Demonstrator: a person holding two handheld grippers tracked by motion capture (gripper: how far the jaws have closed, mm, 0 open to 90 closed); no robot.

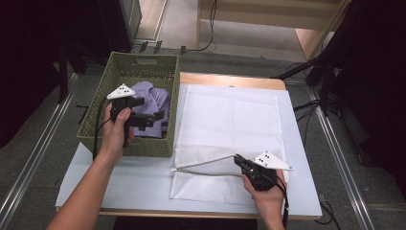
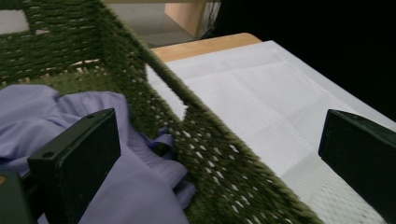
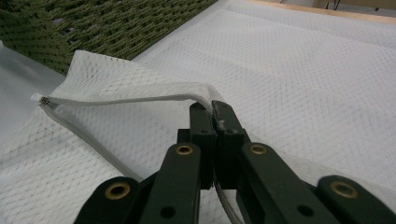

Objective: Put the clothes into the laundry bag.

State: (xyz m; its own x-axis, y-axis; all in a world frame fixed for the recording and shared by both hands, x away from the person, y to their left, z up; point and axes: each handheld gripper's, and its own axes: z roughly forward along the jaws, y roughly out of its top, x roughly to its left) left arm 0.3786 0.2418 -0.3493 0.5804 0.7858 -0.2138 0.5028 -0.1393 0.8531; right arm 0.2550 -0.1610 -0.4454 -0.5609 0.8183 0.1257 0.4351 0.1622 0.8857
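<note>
Claw (image 3: 212, 112) pinches mesh bag (image 3: 299, 70) zipper edge.

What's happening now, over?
Right gripper shut on mesh bag edge, lifting it. Left gripper open over purple cloth in basket. Basket wall between cloth and bag.

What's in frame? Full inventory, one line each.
basket: 1, green woven, left on the table
garment: 1, lilac, crumpled in the basket
mesh bag: 1, white, flat on the table right of the basket, zip edge lifted at the near side
table: 1, white sheet over a wooden top
cables: several, black, on the floor behind
left hand-held gripper: 1, black, jaws open, above the garment in the basket
right hand-held gripper: 1, black, shut on the bag's zip edge
hands: 2, one on each gripper
</note>
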